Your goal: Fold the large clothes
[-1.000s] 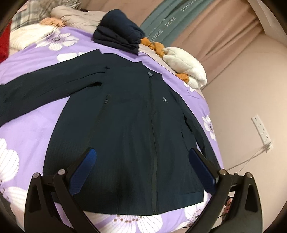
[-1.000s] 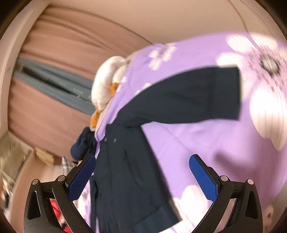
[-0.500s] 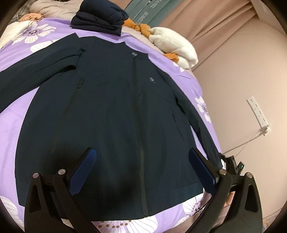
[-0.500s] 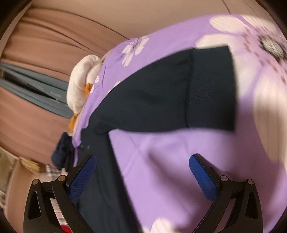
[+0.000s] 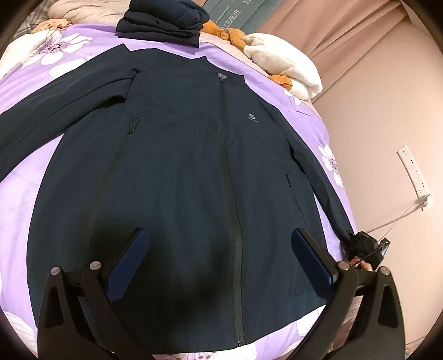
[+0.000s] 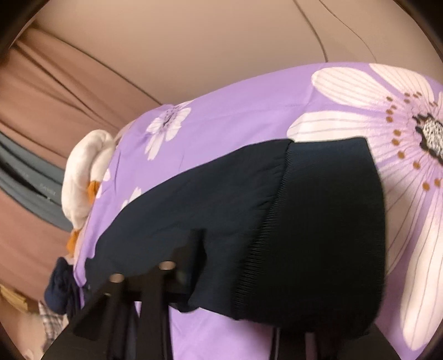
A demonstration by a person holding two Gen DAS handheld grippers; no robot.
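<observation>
A dark navy zip jacket [image 5: 180,166] lies flat, front up, on the purple flowered bedsheet [image 5: 25,180], with both sleeves spread out. My left gripper [image 5: 220,234] hovers open over the jacket's lower front, nothing between its blue pads [image 5: 130,263]. My right gripper [image 6: 238,265] is at the end of the right sleeve [image 6: 249,199], beside its ribbed cuff [image 6: 332,221]. Its jaws are closing with sleeve fabric bunched between them, and the cloth hides the fingertips. In the left wrist view, the right gripper [image 5: 360,245] shows at that sleeve's end by the bed's edge.
A stack of folded dark clothes [image 5: 163,19] sits at the head of the bed. White and orange bedding [image 5: 285,63] lies beside it. The wall with a power strip [image 5: 414,170] and a cable runs close along the bed's right side. Curtains [image 6: 41,124] hang behind.
My right gripper dropped onto the sleeve near the cuff and its jaws went from wide open to closed around the fabric. The left gripper drew nearer to the jacket.
</observation>
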